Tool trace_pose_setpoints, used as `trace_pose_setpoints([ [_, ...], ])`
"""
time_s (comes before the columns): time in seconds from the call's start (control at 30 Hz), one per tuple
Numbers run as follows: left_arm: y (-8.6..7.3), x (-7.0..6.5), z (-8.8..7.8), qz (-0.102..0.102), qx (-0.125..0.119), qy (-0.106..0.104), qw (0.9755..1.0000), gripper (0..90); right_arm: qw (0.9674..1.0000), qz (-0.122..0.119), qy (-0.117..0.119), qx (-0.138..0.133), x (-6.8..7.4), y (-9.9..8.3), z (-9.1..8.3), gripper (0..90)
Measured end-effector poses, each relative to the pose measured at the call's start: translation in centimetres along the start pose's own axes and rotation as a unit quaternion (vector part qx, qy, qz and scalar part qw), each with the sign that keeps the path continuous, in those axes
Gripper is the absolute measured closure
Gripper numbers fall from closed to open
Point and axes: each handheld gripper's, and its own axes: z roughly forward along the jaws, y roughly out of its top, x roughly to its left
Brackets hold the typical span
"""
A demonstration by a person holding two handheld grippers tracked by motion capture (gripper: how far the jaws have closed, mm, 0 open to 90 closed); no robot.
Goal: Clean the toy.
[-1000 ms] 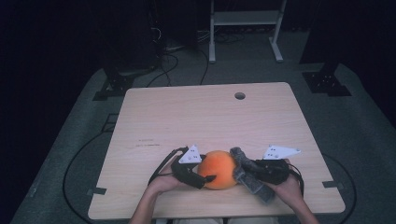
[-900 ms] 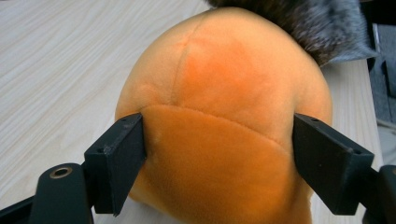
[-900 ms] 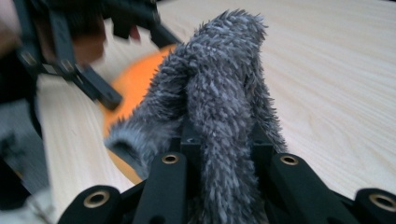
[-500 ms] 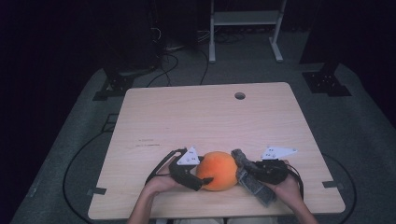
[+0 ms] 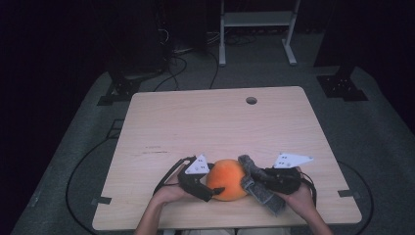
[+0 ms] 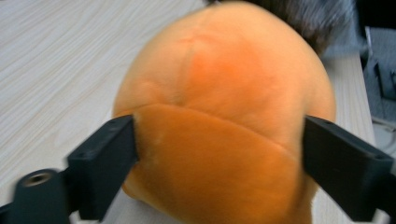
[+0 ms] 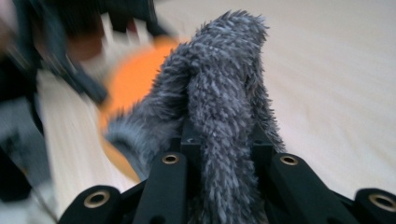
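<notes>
**Two claws on an orange plush and its grey furry strip at the near edge of the bench**

The light wooden bench [image 5: 220,127] carries everything, and it has a small round hole [image 5: 251,100] near its far edge. It stands on a grey floor mat [image 5: 377,132], with black cables [image 5: 73,181] looping beside it and a white metal stand [image 5: 257,19] in the dark beyond.

Near the front edge of the bench, a little right of centre, sits a round orange plush toy [image 5: 226,178]. In the left gripper view its surface [image 6: 224,116] is soft and fuzzy, with a curved seam across it. A grey furry strip [image 5: 257,183] lies against the plush on its right side, running from its top down toward the bench edge.

The left claw [image 5: 211,182], held by the person's left hand [image 5: 169,193], is spread wide, with its two black jaws pressed against opposite sides of the orange plush; the plush dents slightly where they meet it.

The right claw [image 5: 250,182], held by the person's right hand [image 5: 296,196], is closed down tight on the grey furry strip [image 7: 224,107], which rises up from between the jaws in the right gripper view. A pale three-cornered plate sits on top of each gripper.
</notes>
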Motion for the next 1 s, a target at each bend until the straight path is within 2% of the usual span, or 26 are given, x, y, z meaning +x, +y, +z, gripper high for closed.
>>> trace_pose_setpoints([
  [0.03, -0.1, 0.2, 0.2, -0.014, -0.001, -0.002, 0.9999, 7.8, 0.9999, 0.005, 0.005, 0.007, -0.3, -0.4, 0.3, 74.0],
  [0.07, -0.2, 0.3, 0.7, -0.03, 0.0, -0.01, 0.9995, 6.7, 0.9995, 0.025, 0.001, 0.021, -1.0, -0.5, 0.2, 74.0],
  [0.1, -0.2, 0.3, 0.7, -0.03, 0.0, -0.01, 0.9995, 7.7, 0.9995, 0.025, 0.001, 0.021, -1.0, -0.5, 0.2, 74.0],
  [0.13, -0.2, 0.2, 0.7, -0.023, -0.006, -0.013, 0.9996, 7.7, 0.9993, 0.022, -0.008, 0.031, -1.2, -0.6, 0.2, 74.0],
  [0.17, 0.0, -0.1, 0.5, -0.001, -0.007, -0.003, 1.0, 16.2, 0.9985, 0.029, -0.014, 0.044, -1.7, -1.1, 0.2, 74.1],
  [0.2, 0.2, -0.3, 0.3, 0.004, -0.011, 0.007, 0.9999, 21.7, 0.9984, 0.034, -0.012, 0.043, -1.8, -1.1, 0.1, 74.4],
  [0.27, 0.7, -0.7, -0.1, 0.029, -0.033, 0.028, 0.9986, 28.9, 0.9992, 0.023, -0.023, 0.023, -1.5, -0.5, -0.4, 74.4],
  [0.3, 0.7, -0.7, -0.1, 0.029, -0.033, 0.028, 0.9986, 30.0, 0.9992, 0.023, -0.023, 0.023, -1.5, -0.5, -0.4, 74.4],
  [0.33, 1.2, -1.1, -0.3, 0.043, -0.047, 0.052, 0.9966, 29.9, 0.9983, -0.021, -0.051, 0.017, -0.5, 0.9, -1.0, 74.5],
  [0.37, 1.5, -1.3, -0.2, 0.051, -0.049, 0.07, 0.995, 29.9, 0.9983, -0.021, -0.051, 0.017, -0.5, 0.9, -1.0, 74.5],
  [0.4, 2.3, -1.9, 0.3, 0.088, -0.038, 0.102, 0.9901, 29.5, 0.9987, -0.028, -0.043, -0.008, 0.2, 2.0, -1.7, 74.7],
  [0.43, 2.5, -2.3, 0.6, 0.108, -0.034, 0.106, 0.9879, 29.4, 0.9986, -0.032, -0.035, -0.023, 0.7, 2.5, -1.8, 74.8],
  [0.47, 2.5, -2.7, 0.9, 0.127, -0.036, 0.107, 0.9855, 29.2, 0.998, -0.045, -0.037, -0.026, 1.3, 2.9, -1.7, 74.8],
  [0.5, 2.5, -2.7, 0.9, 0.127, -0.036, 0.107, 0.9855, 29.0, 0.998, -0.045, -0.037, -0.026, 1.3, 2.9, -1.7, 74.8],
  [0.57, 2.5, -3.7, 1.2, 0.177, -0.028, 0.102, 0.9785, 27.8, 0.9965, -0.069, -0.045, -0.011, 2.5, 3.1, -0.5, 74.6],
  [0.6, 2.4, -3.7, 1.2, 0.173, -0.026, 0.098, 0.9797, 26.5, 0.9965, -0.071, -0.043, -0.004, 2.3, 2.8, -0.1, 74.6],
  [0.67, 2.3, -3.2, 0.9, 0.148, -0.035, 0.083, 0.985, 19.5, 0.9981, -0.052, -0.032, -0.003, 1.7, 1.9, 0.2, 74.7],
  [0.7, 2.3, -3.2, 0.9, 0.148, -0.035, 0.083, 0.985, 17.5, 0.9981, -0.052, -0.032, -0.003, 1.7, 1.9, 0.2, 74.7],
  [0.73, 2.3, -2.5, 1.0, 0.086, -0.046, 0.072, 0.9926, 16.0, 0.9987, -0.04, -0.031, 0.003, 1.0, 1.0, 0.0, 74.8],
  [0.77, 2.3, -2.5, 1.0, 0.086, -0.046, 0.072, 0.9926, 15.6, 0.9987, -0.04, -0.031, 0.003, 1.0, 1.0, 0.0, 74.8],
  [0.8, 2.3, -2.0, 1.0, 0.043, -0.04, 0.075, 0.9954, 15.6, 0.9982, -0.039, -0.042, 0.018, 0.6, 0.8, -0.2, 74.8],
  [0.83, 2.3, -1.9, 0.9, 0.036, -0.037, 0.074, 0.9959, 16.4, 0.9975, -0.038, -0.052, 0.028, 0.4, 0.6, -0.3, 74.9],
  [0.87, 2.3, -1.9, 0.9, 0.036, -0.037, 0.074, 0.9959, 20.2, 0.9975, -0.038, -0.052, 0.028, 0.4, 0.6, -0.3, 74.9],
  [0.93, 2.2, -2.2, 0.8, 0.064, -0.041, 0.082, 0.9937, 23.9, 0.9972, -0.034, -0.058, 0.033, 0.2, 0.5, -0.4, 75.0],
  [0.97, 2.3, -2.4, 0.9, 0.072, -0.041, 0.081, 0.9932, 25.3, 0.9973, -0.034, -0.062, 0.022, 0.5, 0.9, -0.8, 75.0],
  [1.0, 2.5, -3.0, 1.2, 0.105, -0.045, 0.081, 0.9901, 26.8, 0.9981, -0.047, -0.039, -0.007, 1.7, 2.1, -1.5, 75.0],
])
